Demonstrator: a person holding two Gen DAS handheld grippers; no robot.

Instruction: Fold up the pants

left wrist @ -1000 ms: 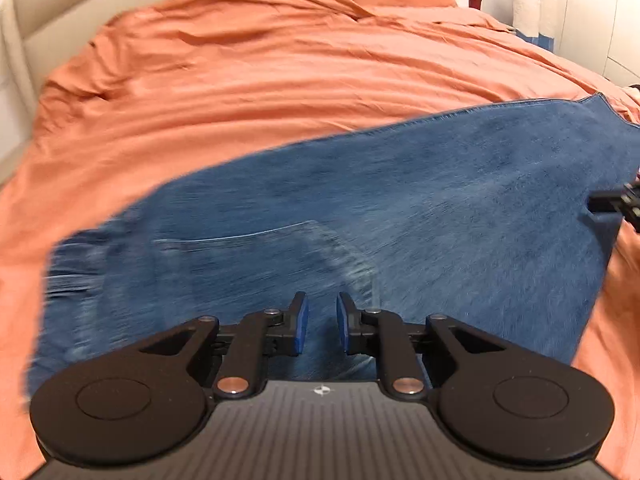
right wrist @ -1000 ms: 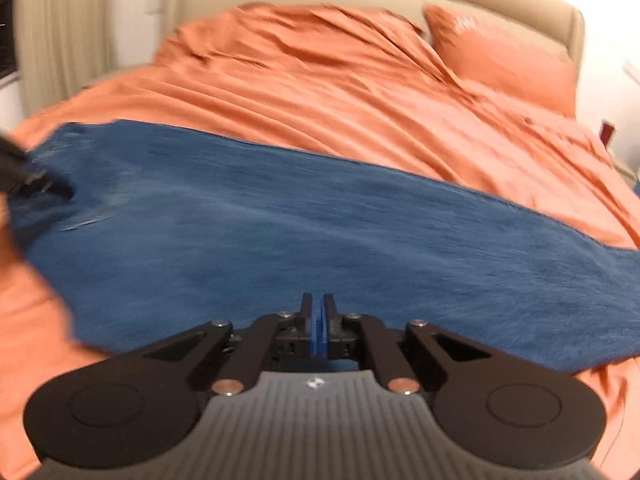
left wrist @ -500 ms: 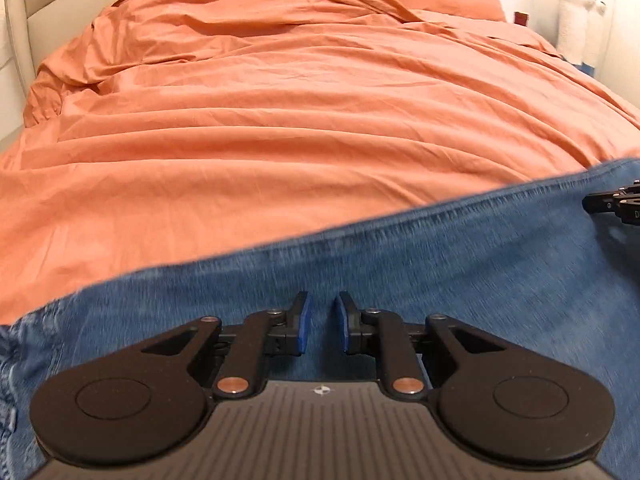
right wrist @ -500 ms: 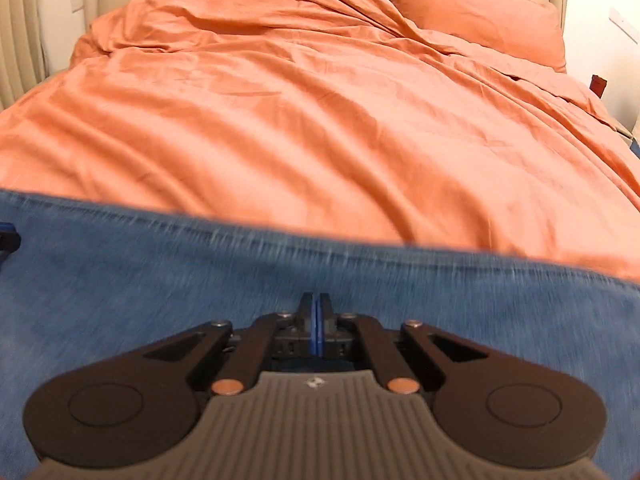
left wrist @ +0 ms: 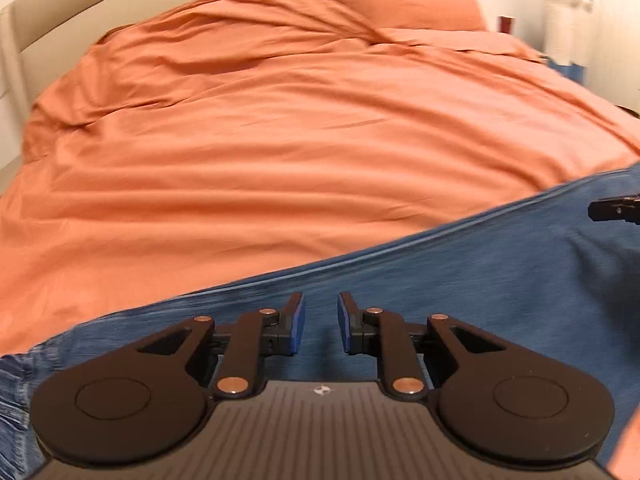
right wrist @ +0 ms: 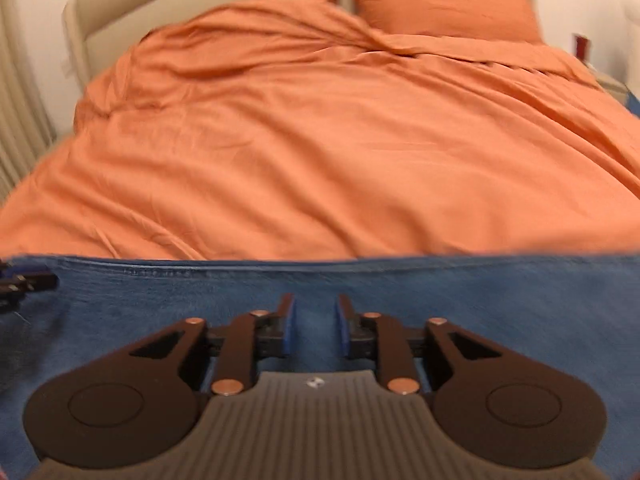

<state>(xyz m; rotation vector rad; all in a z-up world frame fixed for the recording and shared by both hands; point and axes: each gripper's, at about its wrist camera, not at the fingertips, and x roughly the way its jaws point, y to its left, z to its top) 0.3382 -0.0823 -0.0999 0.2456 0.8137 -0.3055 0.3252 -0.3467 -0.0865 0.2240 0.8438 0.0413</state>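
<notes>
— Denim fills the whole bottom of both views. The blue pants (left wrist: 460, 280) lie spread on the orange duvet (left wrist: 280, 140), and each pair of tongs hangs right over them.

— Where does the cloth end, seen from the left one?

— In the left wrist view its far edge runs as a slanted seam from the lower left up to the right edge of the frame. The left gripper (left wrist: 321, 322) sits at bottom centre, with denim under and beyond its tips. Its blue pads (left wrist: 298, 320) stand apart with a gap between them, and I see no fold of cloth pinched there; the fabric shows flat behind the gap.

— And the right one?

— The right gripper (right wrist: 313, 326) is likewise at bottom centre of its own view, and the pants (right wrist: 480, 300) cross the frame as a level band, the top seam just above the tips. Its jaws have just been opening; the pads now stand parted and nothing is clamped between them, only denim behind.

— Can they see each other?

— Yes. The right tong's black tip pokes in at the right edge of the left view, and the left tong's tip shows at the left edge of the right view, both over the denim. An orange pillow (right wrist: 440, 0) lies at the upper right, against the beige headboard (right wrist: 160, 4).
</notes>
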